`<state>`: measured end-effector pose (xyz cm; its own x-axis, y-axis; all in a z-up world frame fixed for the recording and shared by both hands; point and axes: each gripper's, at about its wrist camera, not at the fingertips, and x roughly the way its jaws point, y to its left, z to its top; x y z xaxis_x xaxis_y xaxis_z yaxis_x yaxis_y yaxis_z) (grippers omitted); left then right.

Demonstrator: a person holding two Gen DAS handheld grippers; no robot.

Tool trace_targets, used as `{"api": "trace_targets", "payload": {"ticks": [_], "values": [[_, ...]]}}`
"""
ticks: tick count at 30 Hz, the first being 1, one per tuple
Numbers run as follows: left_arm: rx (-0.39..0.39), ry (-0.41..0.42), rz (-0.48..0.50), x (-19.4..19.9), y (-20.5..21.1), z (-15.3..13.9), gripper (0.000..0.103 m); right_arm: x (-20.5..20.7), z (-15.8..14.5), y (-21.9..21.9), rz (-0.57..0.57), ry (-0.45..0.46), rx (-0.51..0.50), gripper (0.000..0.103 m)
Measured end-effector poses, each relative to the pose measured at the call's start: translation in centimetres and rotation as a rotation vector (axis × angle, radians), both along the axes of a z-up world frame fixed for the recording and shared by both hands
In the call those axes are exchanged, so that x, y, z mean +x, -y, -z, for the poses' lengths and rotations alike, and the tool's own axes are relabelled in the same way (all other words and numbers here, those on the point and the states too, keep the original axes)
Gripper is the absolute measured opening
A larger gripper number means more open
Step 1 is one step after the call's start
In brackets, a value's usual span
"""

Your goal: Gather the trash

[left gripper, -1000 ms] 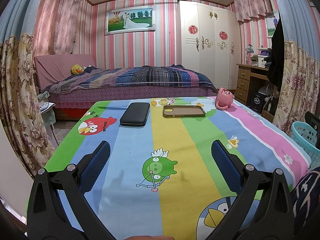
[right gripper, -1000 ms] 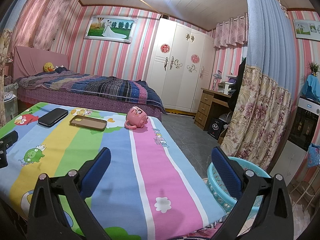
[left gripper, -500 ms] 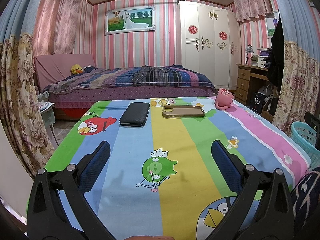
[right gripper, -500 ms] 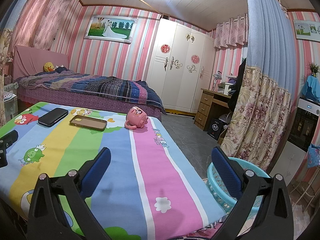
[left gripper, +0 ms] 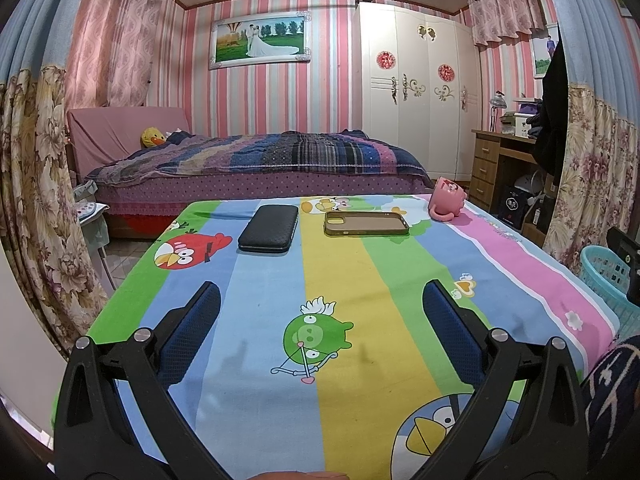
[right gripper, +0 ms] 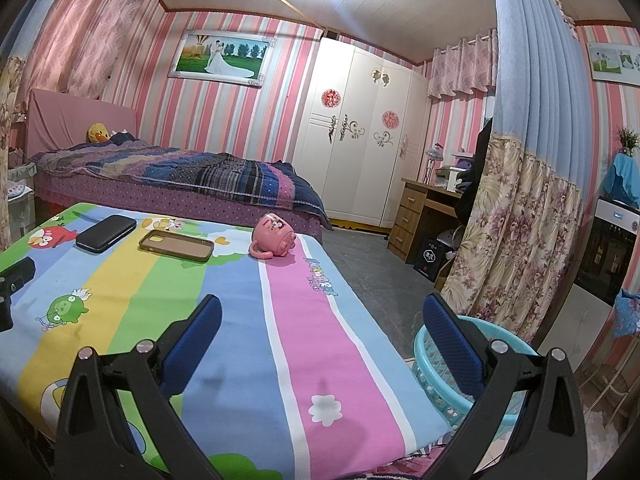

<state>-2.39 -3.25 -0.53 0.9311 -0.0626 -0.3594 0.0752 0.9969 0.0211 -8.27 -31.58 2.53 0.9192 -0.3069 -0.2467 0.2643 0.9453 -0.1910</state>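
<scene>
Both hand-held grippers hang low over the worktop (left gripper: pixel 400 280) with its bright cartoon cloth. The left hand-held gripper (left gripper: pixel 320 312) is wide open and holds nothing. The right hand-held gripper (right gripper: pixel 322 316) is wide open and empty too. At the far end lie a black case (left gripper: pixel 269 234), a brown phone case (left gripper: pixel 366 224) and a pink mug (left gripper: pixel 447 199) tipped on its side. Nothing sits between them and the grippers. A blue basket (right gripper: pixel 444 372) stands on the floor by the worktop's right edge. A bed (left gripper: pixel 256 164) is behind.
</scene>
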Motion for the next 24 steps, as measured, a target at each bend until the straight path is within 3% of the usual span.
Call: {"api": "trace_targets", "payload": {"ticks": [24], "values": [[-0.007,0.003,-0.013,-0.10,-0.53,0.24,0.098,-0.06,-0.09,0.52,0.000,0.004,0.006,0.098]]}}
